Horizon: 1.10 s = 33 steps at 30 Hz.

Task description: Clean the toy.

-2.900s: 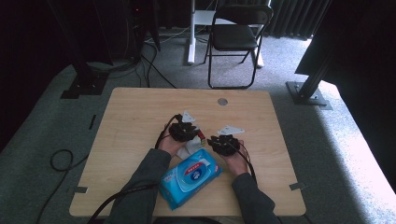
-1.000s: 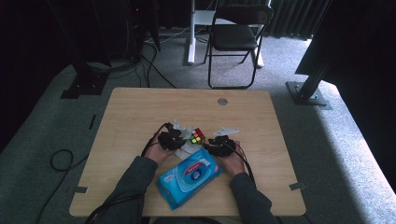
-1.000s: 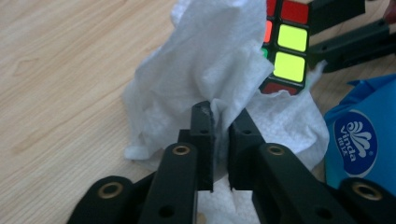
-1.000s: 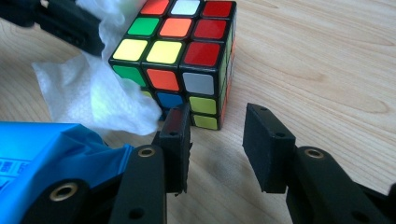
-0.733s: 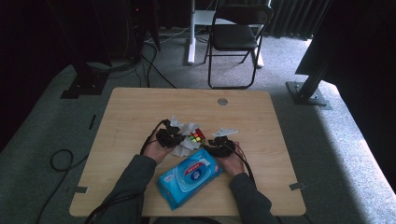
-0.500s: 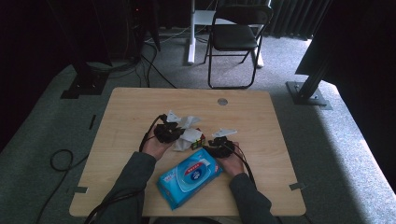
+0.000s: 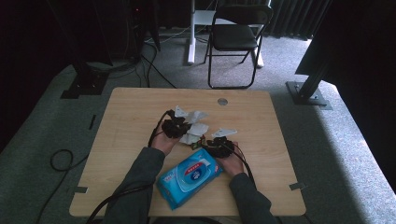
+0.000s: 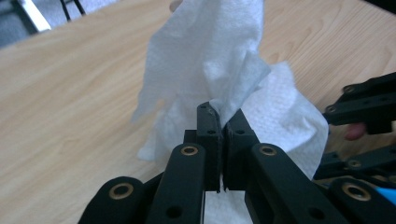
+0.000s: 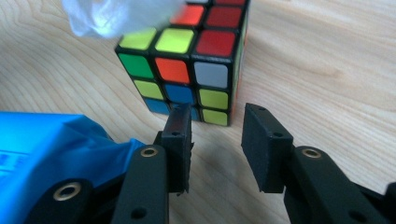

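A white wipe [image 8: 205, 56] hangs crumpled from my left gripper [image 8: 219, 116], whose jaws are shut on one fold of it. In the high view the wipe [image 7: 194, 125] is held above the middle of the table, at the left gripper [image 7: 183, 128]. A colourful puzzle cube [image 9: 187, 60] stands on the wood just beyond my right gripper [image 9: 217, 121]. Its jaws are apart with nothing between them, and they have just been closing a little. The right gripper [image 7: 210, 143] sits at the far corner of a blue wipes pack [image 7: 189, 176].
The wooden table [image 7: 130, 121] has bare wood to the left, right and far side of the hands. A round grommet [image 7: 222, 101] sits near its far edge. A folding chair [image 7: 236, 35] and cables stand on the floor beyond.
My left gripper has risen and drawn away towards the table's far left with the white wipe. The right hand has kept still by the cube.
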Motion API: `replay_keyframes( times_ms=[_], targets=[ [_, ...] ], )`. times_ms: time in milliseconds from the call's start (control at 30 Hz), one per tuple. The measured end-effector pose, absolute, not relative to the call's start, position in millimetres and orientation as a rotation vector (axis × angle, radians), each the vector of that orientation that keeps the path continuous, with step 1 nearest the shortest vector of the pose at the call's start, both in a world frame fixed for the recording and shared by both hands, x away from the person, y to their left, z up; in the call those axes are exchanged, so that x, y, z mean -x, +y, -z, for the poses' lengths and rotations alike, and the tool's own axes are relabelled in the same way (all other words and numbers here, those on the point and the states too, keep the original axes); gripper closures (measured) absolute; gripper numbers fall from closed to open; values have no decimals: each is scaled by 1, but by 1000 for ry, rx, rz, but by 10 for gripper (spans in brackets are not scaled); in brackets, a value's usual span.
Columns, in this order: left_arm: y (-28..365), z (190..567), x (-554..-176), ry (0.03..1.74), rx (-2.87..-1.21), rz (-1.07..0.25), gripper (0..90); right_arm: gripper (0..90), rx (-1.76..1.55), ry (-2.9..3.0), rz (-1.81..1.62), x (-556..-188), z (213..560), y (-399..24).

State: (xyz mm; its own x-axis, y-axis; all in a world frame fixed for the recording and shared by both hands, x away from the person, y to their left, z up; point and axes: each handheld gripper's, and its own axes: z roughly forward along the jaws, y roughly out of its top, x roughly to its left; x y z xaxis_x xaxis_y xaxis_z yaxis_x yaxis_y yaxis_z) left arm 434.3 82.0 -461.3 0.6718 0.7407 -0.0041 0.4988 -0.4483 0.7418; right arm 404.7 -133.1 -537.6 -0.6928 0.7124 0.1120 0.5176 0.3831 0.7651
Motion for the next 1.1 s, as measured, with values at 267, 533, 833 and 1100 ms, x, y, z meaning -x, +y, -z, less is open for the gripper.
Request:
replay_keyframes(
  times_ms=[267, 533, 833, 1100],
  targets=[
    [76, 481, -438, 978, -2180, -382, 875, 595, -1076, 2390, -1227, -405, 533, -133],
    [77, 481, -438, 991, -2165, -364, 874, 621, -1082, 2375, -1217, -406, 532, -130],
    [75, 482, -436, 982, -2165, -362, 871, 545, -1118, 2364, -1227, -409, 532, -134],
    [69, 483, -439, 997, -2154, -366, 871, 386, -1134, 2404, -1302, -412, 535, -136]
  ],
)
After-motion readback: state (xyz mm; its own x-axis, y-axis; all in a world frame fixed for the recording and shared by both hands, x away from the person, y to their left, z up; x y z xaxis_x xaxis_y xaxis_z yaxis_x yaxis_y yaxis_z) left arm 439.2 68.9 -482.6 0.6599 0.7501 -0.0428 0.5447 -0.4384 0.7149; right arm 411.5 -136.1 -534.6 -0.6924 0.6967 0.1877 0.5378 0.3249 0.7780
